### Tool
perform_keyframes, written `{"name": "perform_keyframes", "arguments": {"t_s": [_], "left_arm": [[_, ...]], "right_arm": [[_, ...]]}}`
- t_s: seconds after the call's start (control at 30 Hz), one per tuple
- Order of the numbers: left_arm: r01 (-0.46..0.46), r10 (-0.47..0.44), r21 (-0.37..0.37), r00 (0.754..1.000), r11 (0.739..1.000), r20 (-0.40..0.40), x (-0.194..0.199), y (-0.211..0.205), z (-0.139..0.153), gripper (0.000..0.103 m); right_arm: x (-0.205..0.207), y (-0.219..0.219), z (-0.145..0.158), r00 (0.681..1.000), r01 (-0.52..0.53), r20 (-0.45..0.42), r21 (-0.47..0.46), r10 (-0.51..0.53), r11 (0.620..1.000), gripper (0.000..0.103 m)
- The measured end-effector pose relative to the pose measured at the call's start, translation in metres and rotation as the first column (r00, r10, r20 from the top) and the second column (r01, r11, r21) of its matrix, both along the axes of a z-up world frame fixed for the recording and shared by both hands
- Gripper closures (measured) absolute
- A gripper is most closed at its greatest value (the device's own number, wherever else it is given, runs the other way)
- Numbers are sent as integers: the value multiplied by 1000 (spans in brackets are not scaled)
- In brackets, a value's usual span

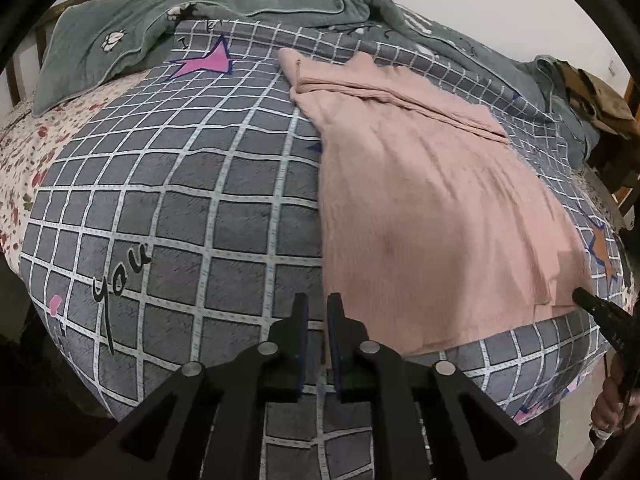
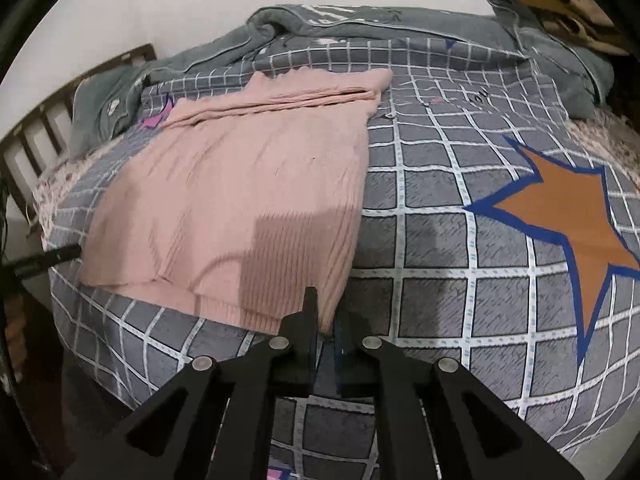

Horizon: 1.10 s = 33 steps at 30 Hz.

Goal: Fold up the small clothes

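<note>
A pink ribbed knit garment (image 1: 432, 208) lies flat on the grey checked bedspread (image 1: 192, 208), with its far part folded over. In the left wrist view my left gripper (image 1: 318, 308) is shut on the garment's near left corner, the cloth edge between its fingers. In the right wrist view the same garment (image 2: 240, 200) fills the left half, and my right gripper (image 2: 324, 312) is shut on its near right corner. The right finger is partly hidden by the cloth. Each gripper also shows in the other's view as a black tip at the garment's edge (image 1: 600, 312) (image 2: 48, 260).
A grey-green blanket (image 1: 248, 12) is bunched along the far side of the bed. A brown item (image 2: 568, 4) sits at the far right corner. A wooden bed frame (image 2: 36, 128) stands at the left. An orange star (image 2: 568, 216) is printed on the spread.
</note>
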<state>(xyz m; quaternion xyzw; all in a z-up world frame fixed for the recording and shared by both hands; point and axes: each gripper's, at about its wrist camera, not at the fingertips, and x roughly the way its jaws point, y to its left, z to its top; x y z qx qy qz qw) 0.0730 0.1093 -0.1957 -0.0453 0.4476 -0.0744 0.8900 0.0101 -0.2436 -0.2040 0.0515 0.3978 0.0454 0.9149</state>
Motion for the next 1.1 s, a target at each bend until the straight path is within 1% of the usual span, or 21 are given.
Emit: {"name": "perform_keyframes", "arguments": {"t_s": [0.03, 0.07, 0.1, 0.13, 0.17, 0.23, 0.3, 0.33, 0.37, 0.43, 0.5, 0.57, 0.67, 0.73, 0.77, 0.8, 0.83, 0.87, 0.9, 0.97, 1.1], "left_arm": [[-9, 9, -3, 1000, 1000, -1, 2, 2, 0, 84], [-27, 27, -8, 1000, 1000, -5, 4, 6, 0, 76], [-32, 32, -16, 999, 999, -4, 5, 7, -1, 73], [-33, 33, -36, 999, 999, -2, 7, 10, -1, 71], [-29, 29, -51, 1000, 998, -3, 8, 11, -1, 71], [-23, 22, -71, 1000, 997, -11, 9, 11, -3, 71], [-12, 11, -75, 1000, 997, -22, 11, 8, -7, 67], [1, -3, -78, 1000, 997, -26, 12, 6, -11, 63], [8, -10, -79, 1000, 997, -29, 12, 4, -12, 54], [21, -24, -87, 999, 996, -33, 12, 0, -17, 43], [35, -38, -97, 999, 995, -28, 11, -4, -21, 43], [42, -44, -88, 999, 995, -21, 10, -9, -22, 43], [45, -45, -58, 999, 997, -8, 9, -16, -22, 44], [50, -51, -61, 999, 997, -9, 9, -18, -21, 46], [56, -57, -59, 998, 997, -8, 9, -19, -21, 55], [58, -59, -48, 998, 997, -8, 8, -21, -21, 61], [61, -62, -38, 998, 997, -13, 8, -21, -21, 72], [65, -66, -25, 998, 998, -16, 8, -22, -20, 86], [72, -72, -27, 997, 997, -20, 8, -22, -19, 94], [78, -79, -52, 997, 996, -24, 7, -20, -15, 96], [86, -84, -102, 996, 991, 29, -4, -12, 6, 96]], "right_arm": [[1, 1, 2, 1000, -10, 10, 1, 10, 1000, 94], [1, 1, 3, 1000, -16, 16, 3, 16, 1000, 87], [2, 2, 3, 1000, -19, 20, 2, 19, 1000, 77], [4, 2, 3, 1000, -18, 24, -1, 18, 1000, 73], [7, 3, 3, 1000, -13, 25, -6, 13, 1000, 71], [11, 2, 0, 1000, -12, 14, 4, 12, 1000, 71], [15, 2, -5, 1000, -8, 0, 21, 8, 1000, 71], [15, 2, -7, 1000, -8, -2, 26, 8, 1000, 71], [15, 2, -9, 1000, -8, -1, 27, 8, 1000, 71], [15, 4, -12, 1000, -7, 0, 27, 7, 1000, 71], [16, 4, -13, 1000, -8, -3, 30, 8, 1000, 71], [16, 5, -14, 1000, -9, -6, 30, 9, 1000, 72], [16, 7, -17, 1000, -12, -15, 28, 13, 1000, 76], [16, 9, -18, 999, -27, -28, 25, 28, 999, 80], [16, 9, -19, 999, -33, -32, 25, 34, 999, 84], [16, 9, -19, 999, -36, -35, 31, 37, 999, 89], [17, 7, -19, 998, -37, -43, 52, 39, 998, 92], [17, 5, -18, 998, -33, -45, 67, 36, 997, 96], [17, 3, -18, 999, -26, -43, 88, 30, 996, 97], [16, 0, -14, 999, -14, -36, 115, 18, 993, 98], [5, 1, 3, 1000, -17, 19, 134, 14, 991, 98]]}}
